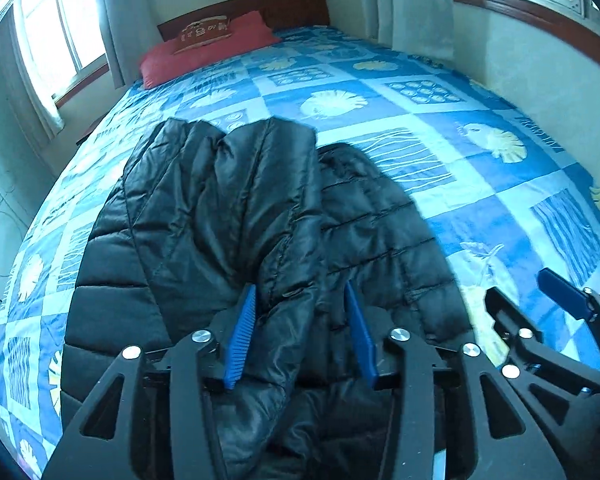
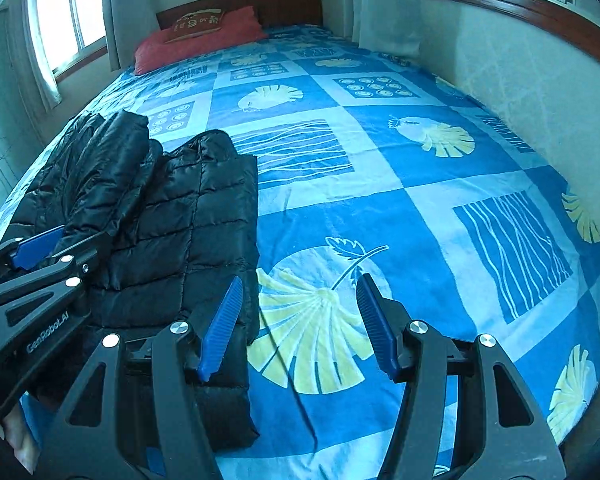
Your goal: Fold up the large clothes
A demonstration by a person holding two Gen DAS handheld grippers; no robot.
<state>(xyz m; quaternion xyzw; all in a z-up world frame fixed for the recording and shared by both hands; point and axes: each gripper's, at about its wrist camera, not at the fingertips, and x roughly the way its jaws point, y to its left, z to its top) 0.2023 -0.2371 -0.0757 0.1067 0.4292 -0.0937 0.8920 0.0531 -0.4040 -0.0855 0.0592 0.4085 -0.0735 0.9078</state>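
Black puffer jacket (image 1: 228, 216) lies on the bed's (image 1: 440, 120) left half, near edge, sleeves folded lengthwise over the body. Judged light, soft, springy, with a slick shell; best pinched at a quilted seam or hem.

Left gripper (image 1: 300, 332): jaws apart, a sleeve fold between the pads, not pinched. Right gripper (image 2: 296, 320): jaws apart, empty, over bedspread just beside the jacket's straight right edge.

Left view shows the sleeves close; right view alone shows the jacket's near corner.
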